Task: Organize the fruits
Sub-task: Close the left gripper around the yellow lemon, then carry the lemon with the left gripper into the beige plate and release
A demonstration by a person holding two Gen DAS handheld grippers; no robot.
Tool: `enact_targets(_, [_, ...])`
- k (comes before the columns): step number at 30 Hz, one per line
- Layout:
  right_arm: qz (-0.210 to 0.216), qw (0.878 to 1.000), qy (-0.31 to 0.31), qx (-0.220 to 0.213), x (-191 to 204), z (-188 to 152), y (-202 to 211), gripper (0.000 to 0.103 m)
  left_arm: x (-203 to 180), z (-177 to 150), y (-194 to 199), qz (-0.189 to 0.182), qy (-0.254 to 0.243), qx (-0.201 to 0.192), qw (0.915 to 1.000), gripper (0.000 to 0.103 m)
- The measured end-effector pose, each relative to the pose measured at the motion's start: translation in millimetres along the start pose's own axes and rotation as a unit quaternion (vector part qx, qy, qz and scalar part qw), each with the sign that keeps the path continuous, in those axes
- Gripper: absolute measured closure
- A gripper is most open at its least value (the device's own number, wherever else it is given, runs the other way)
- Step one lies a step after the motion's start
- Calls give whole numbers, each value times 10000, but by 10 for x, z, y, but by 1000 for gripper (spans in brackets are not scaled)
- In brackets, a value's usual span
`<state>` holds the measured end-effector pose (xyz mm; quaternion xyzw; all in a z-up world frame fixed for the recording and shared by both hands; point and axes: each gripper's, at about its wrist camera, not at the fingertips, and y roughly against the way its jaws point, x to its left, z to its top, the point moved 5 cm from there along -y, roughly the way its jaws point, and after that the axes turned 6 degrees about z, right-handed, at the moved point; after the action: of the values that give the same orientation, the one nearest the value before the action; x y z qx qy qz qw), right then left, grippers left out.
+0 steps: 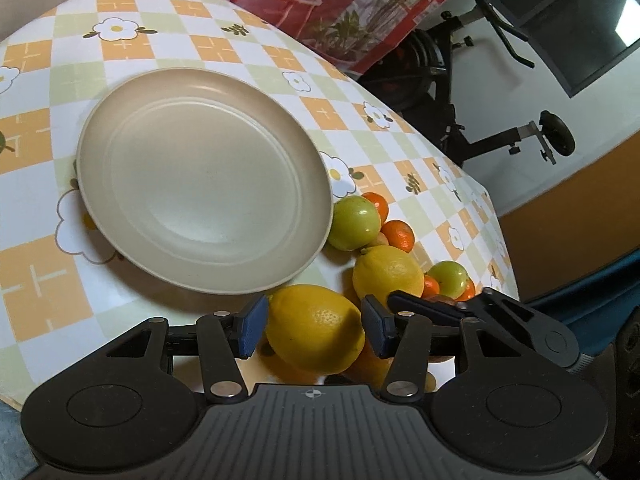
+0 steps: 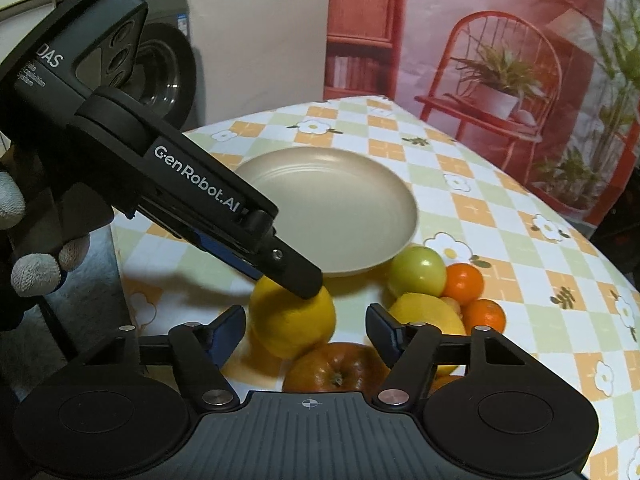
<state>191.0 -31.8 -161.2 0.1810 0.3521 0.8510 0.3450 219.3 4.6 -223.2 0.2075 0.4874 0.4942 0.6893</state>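
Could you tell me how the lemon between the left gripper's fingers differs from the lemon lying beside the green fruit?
The near lemon sits between the left gripper pads; the far lemon lies free among the oranges. The near lemon is next to the plate; the far lemon is farther off. Both are yellow, whole.

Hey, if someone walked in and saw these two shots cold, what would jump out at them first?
Probably the big yellow lemon sitting between the fingers of the left claw, close to the table's near edge. Right behind it lies the empty beige plate on the flowered checked tablecloth. Beside the plate is a huddle of fruit: a green apple, small oranges, a second lemon, and in the right wrist view a reddish apple.
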Motion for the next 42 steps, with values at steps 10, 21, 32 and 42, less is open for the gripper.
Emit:
enact_targets(10, [151,9998,-32,124,-11,-21,-111,52,33,17,-2,29,97,-157,9998,59])
enact_targets(21, [159,9990,76,419,-1,17,-238,54,26,25,-3,57,53,-213,9997,59])
enact_targets(32, [218,9998,-26,-22,-22,63,-135,56,35,87,107,15,84,-417,9991,60])
enact_targets(42, [250,9994,-54,-232,-9,209,-82,56,29,186,235,1,86,-567,9984,60])
